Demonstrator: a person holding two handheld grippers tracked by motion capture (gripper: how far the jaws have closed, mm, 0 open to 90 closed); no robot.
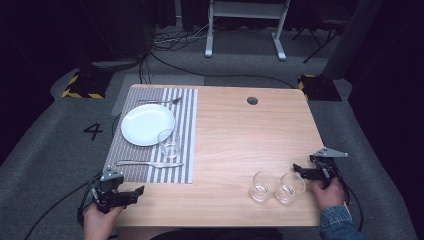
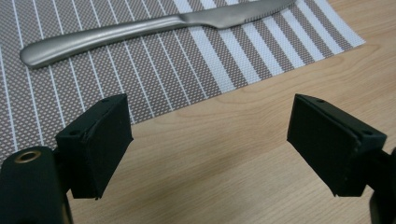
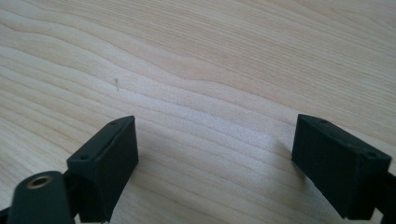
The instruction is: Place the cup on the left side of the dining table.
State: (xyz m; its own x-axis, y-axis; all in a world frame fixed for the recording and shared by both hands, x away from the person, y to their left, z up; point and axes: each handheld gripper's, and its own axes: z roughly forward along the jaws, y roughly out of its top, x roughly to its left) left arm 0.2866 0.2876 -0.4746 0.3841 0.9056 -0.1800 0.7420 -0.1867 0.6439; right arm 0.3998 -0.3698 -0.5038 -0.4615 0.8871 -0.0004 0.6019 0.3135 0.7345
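Light wooden table (image 1: 235,135) with a round cable hole (image 1: 252,100) near its far edge. On the left half, a grey-and-white striped woven placemat (image 1: 187,120), bearing a round white plate (image 1: 148,124), a silver fork (image 1: 160,101) along the far edge beyond the plate, a clear drinking glass (image 1: 169,143) just beside the plate's near right rim, and a silver table knife (image 1: 150,163) flat across the near part of the mat. Left gripper (image 1: 134,192) low at the table's near left corner, held in the person's left hand (image 1: 100,219), pointing right along the near edge; jaws spread wide, nothing between them. From the left gripper view (image 2: 208,140), bare wood under the jaws, the mat's corner just ahead, the knife (image 2: 140,28) lying across the stripes well beyond the pads. Right gripper (image 1: 300,171) at the near right of the table, held in the right hand (image 1: 327,192) with a blue denim cuff (image 1: 340,222), aimed left toward two clear empty tumblers (image 1: 277,187) standing side by side, touching or almost so, near the front edge. Right gripper tip just beside the right-hand tumbler (image 1: 291,188), contact impossible to tell. In the right gripper view (image 3: 215,172), jaws wide apart over plain wood grain, gripping nothing.
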